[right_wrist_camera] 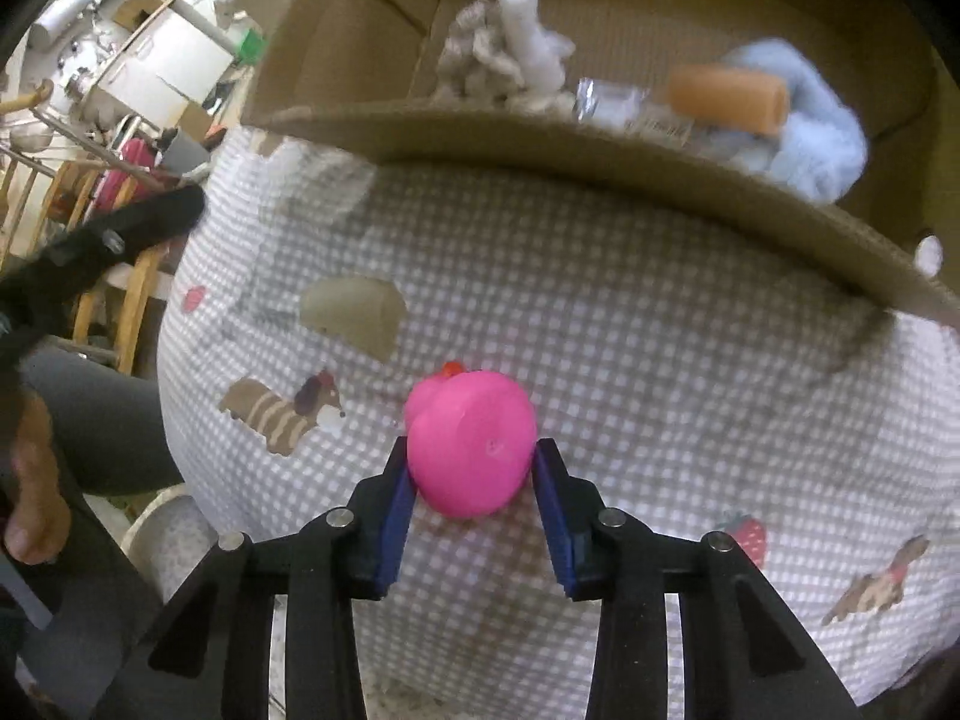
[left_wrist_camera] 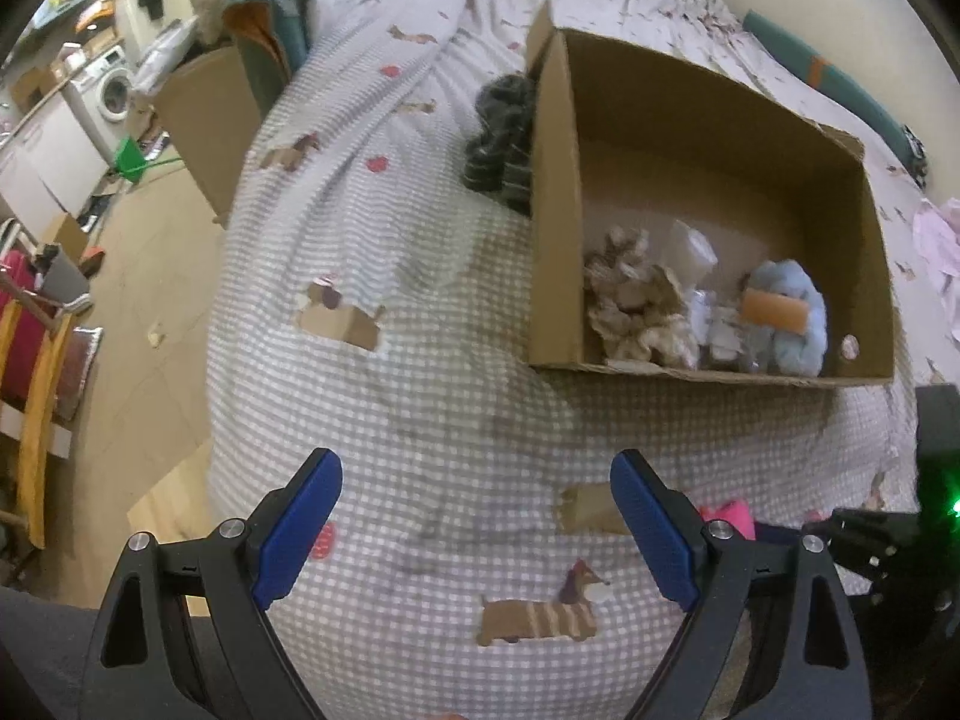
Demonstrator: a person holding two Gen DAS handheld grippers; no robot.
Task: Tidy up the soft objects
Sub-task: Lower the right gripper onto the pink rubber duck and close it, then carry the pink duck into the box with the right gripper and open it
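My right gripper [right_wrist_camera: 471, 456] is shut on a pink rubber duck [right_wrist_camera: 471, 441], held just above the checked bedspread [right_wrist_camera: 630, 372]; a bit of it shows in the left wrist view [left_wrist_camera: 735, 513]. An open cardboard box [left_wrist_camera: 708, 369] lies on the bed ahead. Inside it are a beige frilly cloth [left_wrist_camera: 636, 312], a light blue fluffy item [left_wrist_camera: 798, 324], an orange foam roller [left_wrist_camera: 774, 311] and clear packets [left_wrist_camera: 714, 324]. My left gripper [left_wrist_camera: 477, 516] is open and empty above the bedspread, short of the box.
A dark knitted item [left_wrist_camera: 501, 138] lies against the box's left outer wall. A second cardboard box [left_wrist_camera: 210, 120] with folded cloths stands at the bed's far left edge. The floor, chairs [left_wrist_camera: 36, 360] and a washing machine [left_wrist_camera: 108, 90] are to the left. A pink cloth [left_wrist_camera: 936, 240] lies at far right.
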